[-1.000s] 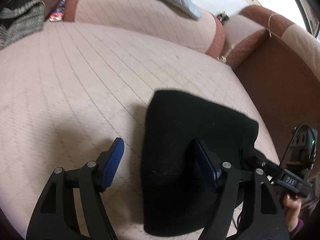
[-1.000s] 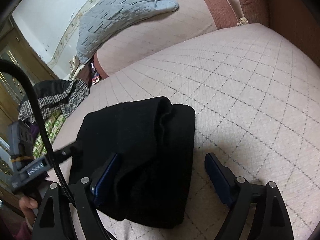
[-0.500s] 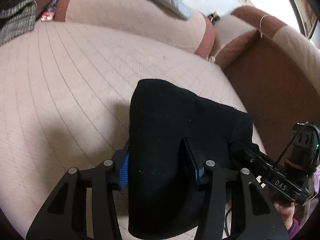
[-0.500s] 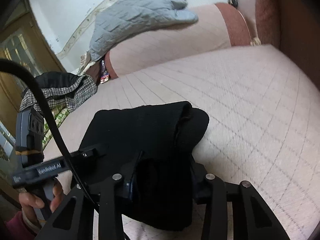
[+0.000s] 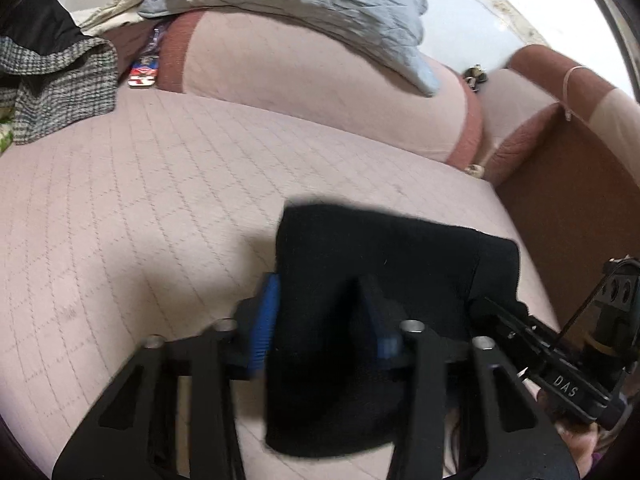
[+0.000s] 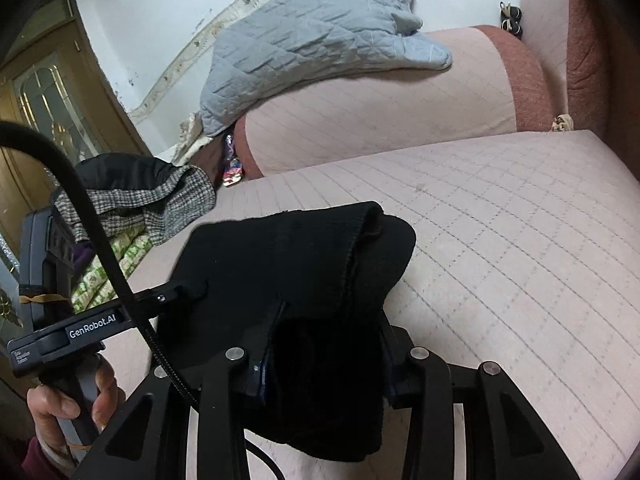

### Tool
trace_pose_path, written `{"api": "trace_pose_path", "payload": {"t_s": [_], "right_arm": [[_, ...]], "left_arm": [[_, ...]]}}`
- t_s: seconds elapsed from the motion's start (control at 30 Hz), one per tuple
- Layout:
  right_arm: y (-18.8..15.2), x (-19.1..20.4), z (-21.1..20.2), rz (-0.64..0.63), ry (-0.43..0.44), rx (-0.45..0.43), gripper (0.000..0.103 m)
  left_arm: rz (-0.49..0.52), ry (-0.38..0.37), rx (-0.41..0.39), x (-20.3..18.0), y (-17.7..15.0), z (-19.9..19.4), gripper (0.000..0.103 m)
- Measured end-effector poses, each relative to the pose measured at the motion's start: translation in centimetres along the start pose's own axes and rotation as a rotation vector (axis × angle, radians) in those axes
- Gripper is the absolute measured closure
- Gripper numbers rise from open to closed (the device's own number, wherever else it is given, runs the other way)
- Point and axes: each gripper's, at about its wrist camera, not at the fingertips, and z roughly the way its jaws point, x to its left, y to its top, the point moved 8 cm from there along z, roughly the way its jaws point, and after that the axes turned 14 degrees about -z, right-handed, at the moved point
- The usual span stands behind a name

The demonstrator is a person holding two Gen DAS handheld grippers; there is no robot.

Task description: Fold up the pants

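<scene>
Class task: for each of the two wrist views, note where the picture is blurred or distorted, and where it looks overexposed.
Left wrist view: motion blur smears the folded black fabric pants and left hand-held gripper; the top right corner is washed out. Right wrist view: sharper; fisheye bends the pink quilted sofa seat lines; white wall bright.

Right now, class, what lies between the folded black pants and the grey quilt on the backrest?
Only bare pink quilted sofa cover separates the pants from the quilt; the right wrist view shows this best.
</scene>
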Motion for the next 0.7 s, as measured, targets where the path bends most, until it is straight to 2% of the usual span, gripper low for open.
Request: {"api": "trace_pose_path", "payload": {"t_s": [0.1, 0.2, 0.3, 0.33, 0.4, 0.43, 0.57, 0.7], "right_arm": [[-0.3, -0.7, 1.7, 0.013, -0.013, 0.019, 0.065], [-1.2, -1.9, 2.7, 0.047, -0.003, 0.04, 0.065], [-2.3, -3.0, 3.5, 0.083, 0.009, 0.067, 0.062], [-2.6, -3.4, 3.7, 0.099, 0.014, 0.074, 0.055], [-3.1, -4.2, 3.5, 0.134, 0.008, 0.089, 0.042], [-3.2, -4.4, 3.2, 0.143, 0.009, 0.092, 0.041], [-2.8, -4.0, 0.8, 0.096, -0.037, 0.071, 0.041], [-1.7, -2.8, -1.8, 0.014, -0.101, 0.012, 0.041]], "left_arm": [[-0.005, 0.007, 0.021, 1.0, -0.1, 1.0, 0.075], [-0.005, 0.055, 0.065, 2.1, -1.0, 2.8, 0.075], [-0.075, 0.0, 0.084, 2.3, -1.1, 3.2, 0.072], [-0.093, -0.019, 0.087, 2.3, -1.1, 3.0, 0.069], [-0.097, -0.022, 0.093, 2.3, -1.2, 2.9, 0.054], [-0.093, -0.015, 0.095, 2.2, -1.3, 2.9, 0.046], [-0.041, 0.005, 0.081, 1.3, -1.6, 2.5, 0.045], [0.028, 0.034, 0.009, 0.4, -1.7, 1.0, 0.045]]}}
